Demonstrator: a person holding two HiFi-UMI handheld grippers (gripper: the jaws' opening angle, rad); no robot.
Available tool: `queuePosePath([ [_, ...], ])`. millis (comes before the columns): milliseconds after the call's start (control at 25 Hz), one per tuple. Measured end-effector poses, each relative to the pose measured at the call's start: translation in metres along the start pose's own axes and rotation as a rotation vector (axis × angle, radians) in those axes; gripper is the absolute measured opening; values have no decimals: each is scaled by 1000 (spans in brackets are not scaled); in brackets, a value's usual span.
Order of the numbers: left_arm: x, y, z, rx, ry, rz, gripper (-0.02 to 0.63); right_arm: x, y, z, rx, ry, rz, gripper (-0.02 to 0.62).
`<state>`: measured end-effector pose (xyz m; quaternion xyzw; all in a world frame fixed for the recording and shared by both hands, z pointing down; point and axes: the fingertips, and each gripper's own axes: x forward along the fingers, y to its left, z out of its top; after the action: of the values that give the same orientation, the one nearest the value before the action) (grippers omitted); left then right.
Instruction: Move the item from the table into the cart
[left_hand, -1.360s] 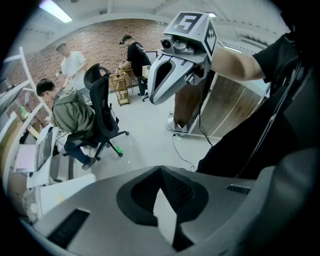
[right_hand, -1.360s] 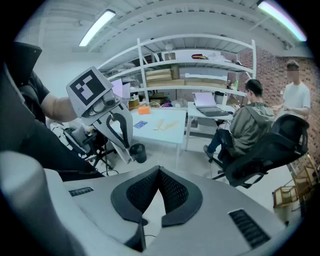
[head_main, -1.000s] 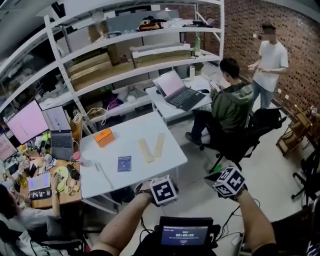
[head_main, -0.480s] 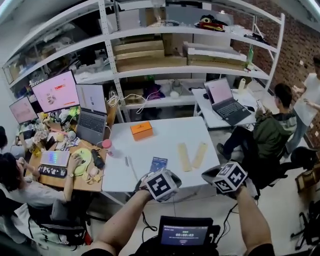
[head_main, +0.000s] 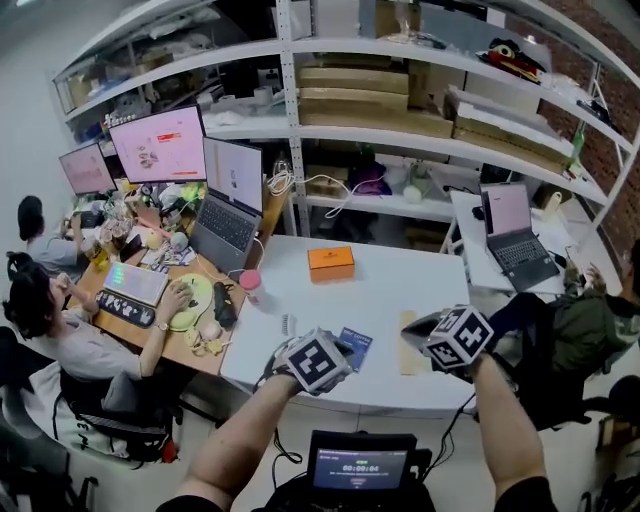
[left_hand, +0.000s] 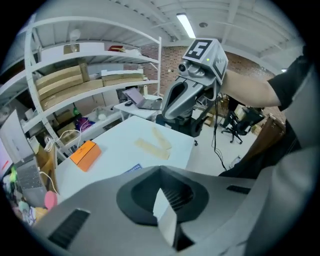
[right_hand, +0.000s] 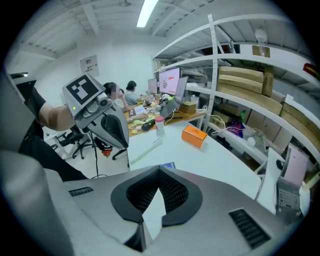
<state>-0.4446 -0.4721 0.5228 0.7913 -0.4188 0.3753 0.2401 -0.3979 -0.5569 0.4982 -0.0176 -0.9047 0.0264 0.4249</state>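
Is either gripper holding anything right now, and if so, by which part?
Nothing is held: the left gripper and the right gripper are both shut, with nothing between their jaws.

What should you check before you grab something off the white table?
1. Nothing in the left claw: ok, shut and empty.
2. Nothing in the right claw: ok, shut and empty.
3. Claws open for grabbing: not ok, both are shut.
4. Things to grab on the white table: ok, an orange box, a blue booklet and two pale strips lie there.
5. Which one to take: cannot tell.
6. A cart in sight: not ok, no view shows one.
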Motion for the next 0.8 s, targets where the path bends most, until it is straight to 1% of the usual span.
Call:
queuePosePath([
  [80,8,28,12,-71,-24,11,3,14,-27,17,-31,-1,39,5],
  [280,24,96,28,-204,-19,87,3,53,-88,56,-148,51,102,5],
  [360,32,112,29,-252,-14,73,3,71,-106,70,-177,67,125,5],
  [440,38,130,25,-283,3,69,3,90,-118,87,-185,71,156,5],
  [480,40,143,25,-306,-7,86,3,101,-122,96,-186,76,179,48],
  [520,40,156,25,-333,-26,112,3,113,-126,104,-190,83,200,66],
  [600,41,184,26,-374,-55,160,6,133,-138,120,-197,101,222,66],
  [640,41,196,25,-381,-59,166,6,142,-143,128,-195,112,229,99],
  [680,40,206,23,-383,-60,162,6,153,-148,134,-186,127,238,176],
  [720,38,217,20,-383,-59,156,8,165,-152,140,-177,145,245,214],
  [760,37,229,18,-384,-60,152,13,177,-158,145,-169,166,246,230],
  [800,35,240,15,-386,-62,152,48,190,-164,150,-165,185,240,268],
])
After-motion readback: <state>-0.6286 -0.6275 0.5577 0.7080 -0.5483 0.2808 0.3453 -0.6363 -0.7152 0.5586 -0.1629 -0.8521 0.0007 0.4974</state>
